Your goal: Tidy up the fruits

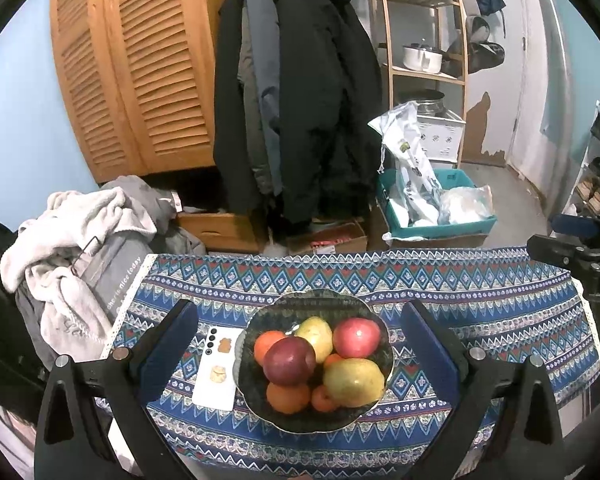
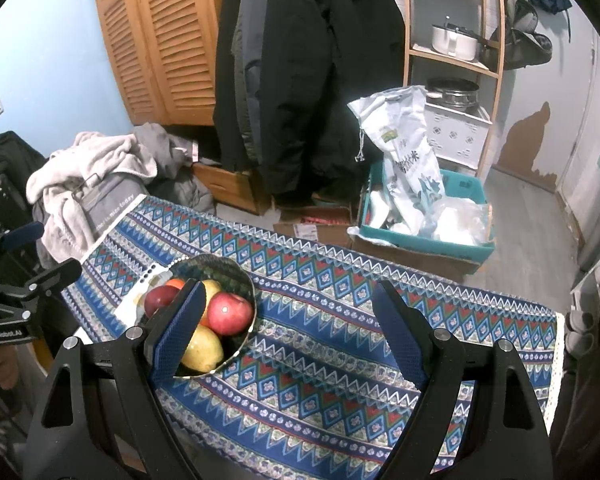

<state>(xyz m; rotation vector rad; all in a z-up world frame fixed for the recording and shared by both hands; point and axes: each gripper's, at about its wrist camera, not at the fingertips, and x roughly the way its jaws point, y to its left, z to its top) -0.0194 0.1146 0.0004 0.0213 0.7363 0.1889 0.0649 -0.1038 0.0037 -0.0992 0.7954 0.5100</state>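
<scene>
Bowl (image 1: pixel 314 364): dark, on patterned cloth (image 1: pixel 480 300), holding all visible fruit. Contents, by the left wrist view: dark red apple (image 1: pixel 289 360) at centre; pink-red apple (image 1: pixel 356 337) at 2 o'clock; yellow pears at 12 (image 1: pixel 315 332) and 4 o'clock (image 1: pixel 354 382); oranges at 10 (image 1: pixel 269 345) and 7 o'clock (image 1: pixel 288 397); two smaller orange fruits half hidden, possibly tangerines. White phone (image 1: pixel 217 368) flat at the bowl's 9 o'clock, touching or nearly so. Left gripper (image 1: pixel 299 342): spread wide, empty, bracketing the bowl. Right gripper (image 2: pixel 286 328): spread wide, empty, over bare cloth at the bowl's 3 o'clock. Fits either fruit gathered or fruit awaiting sorting. For any grasp: top fruit only, pads across the widest girth, gentle closure on pears, rim and phone avoided.
</scene>
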